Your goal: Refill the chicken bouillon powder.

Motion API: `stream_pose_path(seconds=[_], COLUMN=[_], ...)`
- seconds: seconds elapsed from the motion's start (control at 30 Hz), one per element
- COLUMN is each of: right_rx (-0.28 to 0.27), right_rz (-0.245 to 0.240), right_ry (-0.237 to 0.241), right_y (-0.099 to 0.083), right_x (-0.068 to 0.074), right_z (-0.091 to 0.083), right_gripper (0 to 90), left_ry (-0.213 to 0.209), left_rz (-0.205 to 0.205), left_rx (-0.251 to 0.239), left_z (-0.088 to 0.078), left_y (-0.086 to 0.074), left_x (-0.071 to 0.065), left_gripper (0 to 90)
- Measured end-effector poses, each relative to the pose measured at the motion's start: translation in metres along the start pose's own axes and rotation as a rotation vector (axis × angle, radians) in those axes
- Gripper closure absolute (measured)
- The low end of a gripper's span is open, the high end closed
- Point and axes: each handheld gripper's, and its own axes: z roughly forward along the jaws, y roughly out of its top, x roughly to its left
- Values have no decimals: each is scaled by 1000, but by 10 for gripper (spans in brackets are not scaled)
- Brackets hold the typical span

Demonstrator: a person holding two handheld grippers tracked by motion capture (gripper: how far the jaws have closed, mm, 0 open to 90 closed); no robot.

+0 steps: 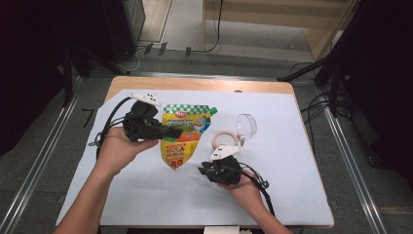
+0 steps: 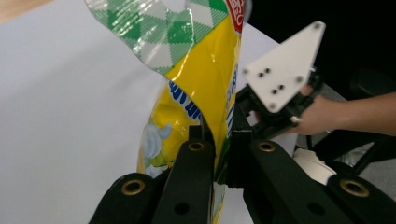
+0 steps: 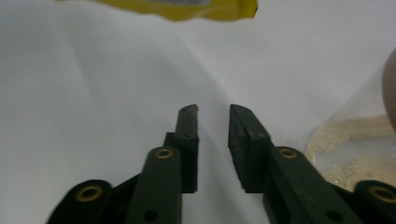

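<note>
A yellow spouted pouch [image 1: 182, 136] with a green-checked top and a green cap [image 1: 213, 110] hangs tilted over the white sheet. My left gripper [image 1: 178, 132] comes at it from the left and is shut on its side edge. In the left gripper view the black jaws [image 2: 219, 135] pinch the pouch [image 2: 205, 79], which rises above them. My right gripper [image 1: 200, 170] lies low on the sheet, just right of the pouch's bottom tip, apart from it. Its jaws [image 3: 214, 112] stand a little apart with nothing between them. The pouch's lower edge [image 3: 187, 7] shows beyond them.
A wooden ring [image 1: 225, 140] and a clear plastic dome [image 1: 247, 125] lie just behind my right gripper. The white sheet [image 1: 146, 195] covers most of the wooden table [image 1: 195, 84]. Dark stands and cables flank the table.
</note>
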Motion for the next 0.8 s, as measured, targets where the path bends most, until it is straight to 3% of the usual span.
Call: stream_pose_path(seconds=[0.13, 0.3, 0.5, 0.57, 0.63, 0.7, 0.8], right_rx=[-25, -80, -111, -118, -94, -93, -93], right_rz=[9, 3, -34, -102, -132, -152, -149], right_ry=[-18, -37, -20, -3, -18, -3, 0], right_y=[1, 0, 1, 1, 2, 1, 1], right_x=[-1, -1, 0, 7, 12, 16, 18], right_z=[0, -1, -2, -1, 0, 1, 1], right_gripper=[851, 853, 797, 718, 725, 725, 727], left_ry=[-54, -95, -103, -99, -110, -118, -123], left_rz=[19, 25, 0, -20, -44, -48, -69], left_rx=[7, 4, -3, -1, -5, -6, -25], left_z=[5, 7, 6, 8, 10, 11, 11], left_y=[5, 9, 9, 8, 7, 7, 6], left_x=[-15, -29, -26, -22, -19, -18, -15], left_gripper=[900, 900, 900, 900, 900, 900, 900])
